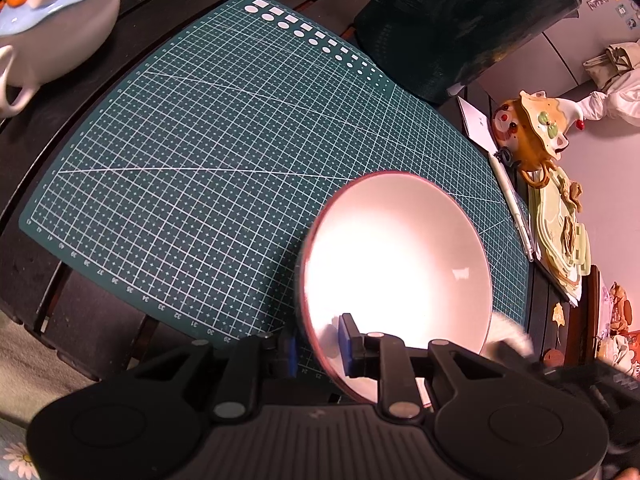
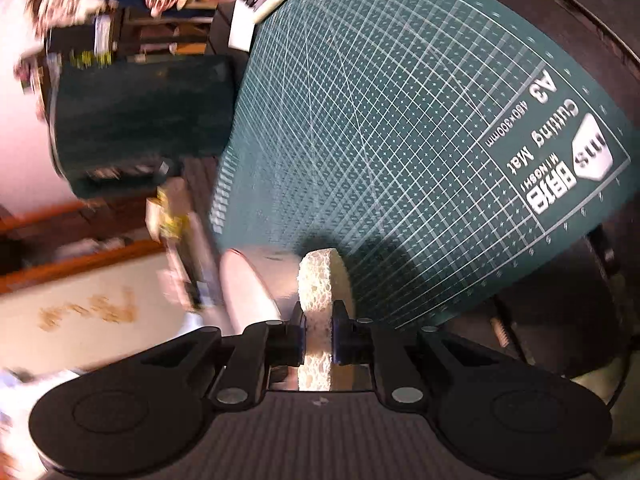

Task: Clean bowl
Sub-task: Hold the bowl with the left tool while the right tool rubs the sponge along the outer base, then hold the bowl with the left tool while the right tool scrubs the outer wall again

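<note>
My left gripper (image 1: 318, 350) pinches the bowl (image 1: 396, 264) by its near rim, lower centre of frame; my right gripper (image 2: 318, 340) clamps the sponge (image 2: 320, 280) just beside it.

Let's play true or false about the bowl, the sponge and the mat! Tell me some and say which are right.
1. The left claw grips the bowl by its rim. True.
2. The right claw is empty. False: it squeezes a sponge.
3. The bowl is full of soup. False: its white inside looks empty.
4. The mat under the bowl is green with a white grid. True.
</note>
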A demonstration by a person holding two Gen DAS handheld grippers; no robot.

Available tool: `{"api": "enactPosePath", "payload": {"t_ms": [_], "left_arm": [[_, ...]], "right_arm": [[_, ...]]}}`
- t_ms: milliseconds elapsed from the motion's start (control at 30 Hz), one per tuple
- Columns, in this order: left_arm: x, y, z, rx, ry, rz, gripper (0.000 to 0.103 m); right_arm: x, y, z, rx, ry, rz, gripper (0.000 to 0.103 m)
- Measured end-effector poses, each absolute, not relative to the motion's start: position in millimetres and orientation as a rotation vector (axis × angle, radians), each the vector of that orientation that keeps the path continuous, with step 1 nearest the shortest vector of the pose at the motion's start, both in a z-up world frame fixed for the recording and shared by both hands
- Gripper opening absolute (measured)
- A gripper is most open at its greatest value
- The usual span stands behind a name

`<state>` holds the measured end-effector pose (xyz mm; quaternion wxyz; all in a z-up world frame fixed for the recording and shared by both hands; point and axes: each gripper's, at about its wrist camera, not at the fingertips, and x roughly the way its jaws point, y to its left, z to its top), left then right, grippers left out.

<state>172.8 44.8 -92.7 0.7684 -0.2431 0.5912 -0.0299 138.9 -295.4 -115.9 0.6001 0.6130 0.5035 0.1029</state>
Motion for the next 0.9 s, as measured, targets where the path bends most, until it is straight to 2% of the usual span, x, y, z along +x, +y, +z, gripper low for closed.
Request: {"api": "enactPosePath", "payload": {"t_ms": [133,233,367,633,733,900], "left_arm": [[173,46,-93,-0.535,1.286,-0.066,0.022],[173,46,-93,-0.54,1.287,-0.065,0.022],[173,46,-93,-0.54,1.287,-0.063,0.022],[173,44,-93,-0.531,1.284,-0.069,0.022],[173,43,-92,-0.523,1.283,-0.072,0.023],[173,44,-93,-0.538,1.286,-0.068,0.022]], "right_arm": [[137,-307,-100,1.446,1.091,0.262,0.012],[135,-309,-90,1.365,1.06,0.236,0.012],[136,-292,-96,1.176,1.149,0.156,0.012],[133,-280,-121,1.337,1.234,0.189,0.012],[132,-300,-122,1.486,1.183,0.203,0.013],[132,-319,-105,1.527,1.06,0.212,0.013]]}}
